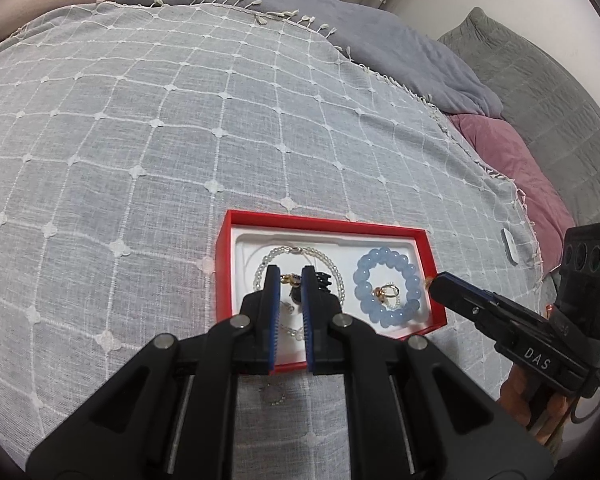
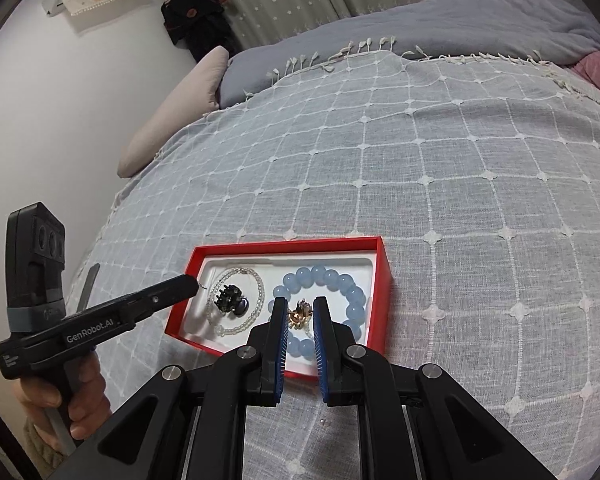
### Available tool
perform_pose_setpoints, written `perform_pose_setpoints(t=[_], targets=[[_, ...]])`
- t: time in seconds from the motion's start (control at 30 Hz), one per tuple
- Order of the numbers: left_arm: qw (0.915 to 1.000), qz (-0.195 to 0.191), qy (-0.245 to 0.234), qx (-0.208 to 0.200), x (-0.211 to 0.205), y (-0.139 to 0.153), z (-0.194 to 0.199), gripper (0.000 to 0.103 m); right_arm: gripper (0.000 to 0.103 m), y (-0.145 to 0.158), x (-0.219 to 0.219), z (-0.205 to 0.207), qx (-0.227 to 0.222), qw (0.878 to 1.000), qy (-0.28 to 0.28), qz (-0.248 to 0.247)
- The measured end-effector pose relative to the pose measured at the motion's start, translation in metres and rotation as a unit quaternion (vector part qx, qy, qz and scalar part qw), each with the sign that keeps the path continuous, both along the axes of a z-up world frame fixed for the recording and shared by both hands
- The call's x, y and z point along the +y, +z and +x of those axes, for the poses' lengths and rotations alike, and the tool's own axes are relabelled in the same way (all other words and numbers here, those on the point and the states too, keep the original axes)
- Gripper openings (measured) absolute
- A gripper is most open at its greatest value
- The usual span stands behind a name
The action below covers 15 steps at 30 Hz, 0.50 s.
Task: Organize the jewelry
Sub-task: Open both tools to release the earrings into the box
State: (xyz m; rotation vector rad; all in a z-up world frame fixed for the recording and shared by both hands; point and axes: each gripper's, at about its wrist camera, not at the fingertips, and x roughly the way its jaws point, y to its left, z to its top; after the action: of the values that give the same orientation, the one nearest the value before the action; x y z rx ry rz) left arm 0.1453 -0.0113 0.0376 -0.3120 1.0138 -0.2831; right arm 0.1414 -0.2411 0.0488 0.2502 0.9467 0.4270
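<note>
A red box (image 1: pixel 225 248) (image 2: pixel 382 276) with a white liner lies on the checked bedspread. Its left half holds a clear bead necklace (image 1: pixel 338 276) (image 2: pixel 236 330) around a black claw clip (image 1: pixel 323 280) (image 2: pixel 226 298). On the right, a blue bead bracelet (image 1: pixel 384 258) (image 2: pixel 320 274) rings small gold rings (image 1: pixel 386 292) (image 2: pixel 298 316). My left gripper (image 1: pixel 291 274) (image 2: pixel 192 282) hovers shut over the necklace side. A gold speck shows in its slit; I cannot tell whether it is gripped. My right gripper (image 2: pixel 300 306) (image 1: pixel 436 282) hangs shut over the bracelet, nothing held.
A small bead chain (image 1: pixel 272 394) lies loose on the cloth in front of the box. Grey duvet (image 1: pixel 400 52) and pink bedding (image 1: pixel 512 160) bunch at the far right. A white object (image 1: pixel 510 246) sits by the fringe. A pillow (image 2: pixel 172 120) and wall bound the left.
</note>
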Motion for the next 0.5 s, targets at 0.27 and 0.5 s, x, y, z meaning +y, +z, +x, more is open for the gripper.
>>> perform_pose_setpoints(t=[0.27,0.5], targets=[[1.0,-0.005,-0.004,0.001,0.0003,-0.0009,0.0007,0.012,0.015,-0.0027,0.001,0.0046,0.001,1.0,-0.009,-0.004],[1.0,-0.001,0.0,-0.004,0.0039,0.0044,-0.0059,0.013,0.016,0.0032,0.001,-0.0017,-0.008,1.0,-0.013,-0.008]])
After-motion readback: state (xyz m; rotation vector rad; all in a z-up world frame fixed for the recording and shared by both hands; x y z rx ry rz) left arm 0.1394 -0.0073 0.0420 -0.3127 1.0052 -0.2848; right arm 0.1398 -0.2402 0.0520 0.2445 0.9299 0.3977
